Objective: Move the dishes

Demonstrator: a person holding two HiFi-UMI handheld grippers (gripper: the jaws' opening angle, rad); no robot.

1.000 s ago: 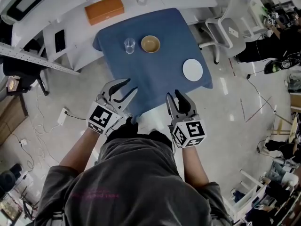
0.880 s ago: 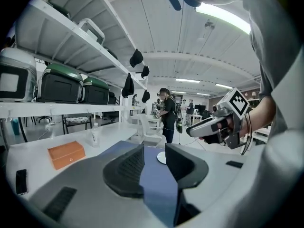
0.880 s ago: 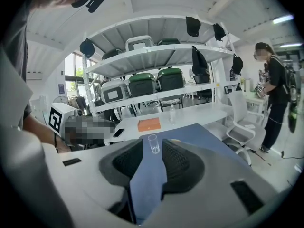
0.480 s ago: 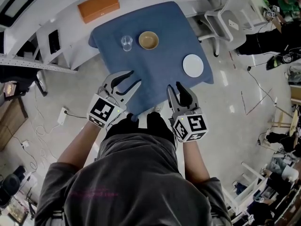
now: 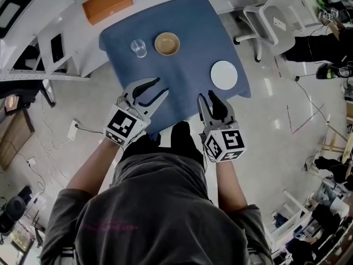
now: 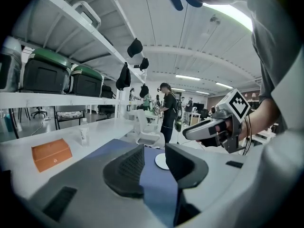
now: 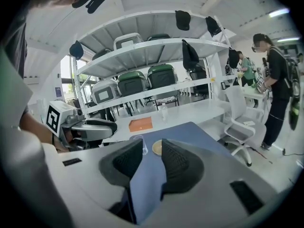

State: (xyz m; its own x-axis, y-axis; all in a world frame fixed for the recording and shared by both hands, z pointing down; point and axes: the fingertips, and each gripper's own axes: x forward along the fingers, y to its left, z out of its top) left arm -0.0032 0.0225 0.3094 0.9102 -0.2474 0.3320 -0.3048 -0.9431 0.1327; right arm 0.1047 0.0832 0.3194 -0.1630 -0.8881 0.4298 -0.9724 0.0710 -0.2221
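Head view: left tongs [image 5: 160, 87] and right tongs [image 5: 207, 97] both released, empty, over near edge of blue-clothed worktop [image 5: 190, 43]. Glass [image 5: 138, 47] just beside bowl [image 5: 166, 43] at far side. Plate [image 5: 224, 74] near right edge (a nudge could slide it off). Bare cloth between plate and bowl.

Left gripper view: jaws apart, only cloth between. Right tongs close alongside; clash possible.

Right gripper view: jaws apart, glass and bowl beyond tips. Reaching for bowl could topple glass.
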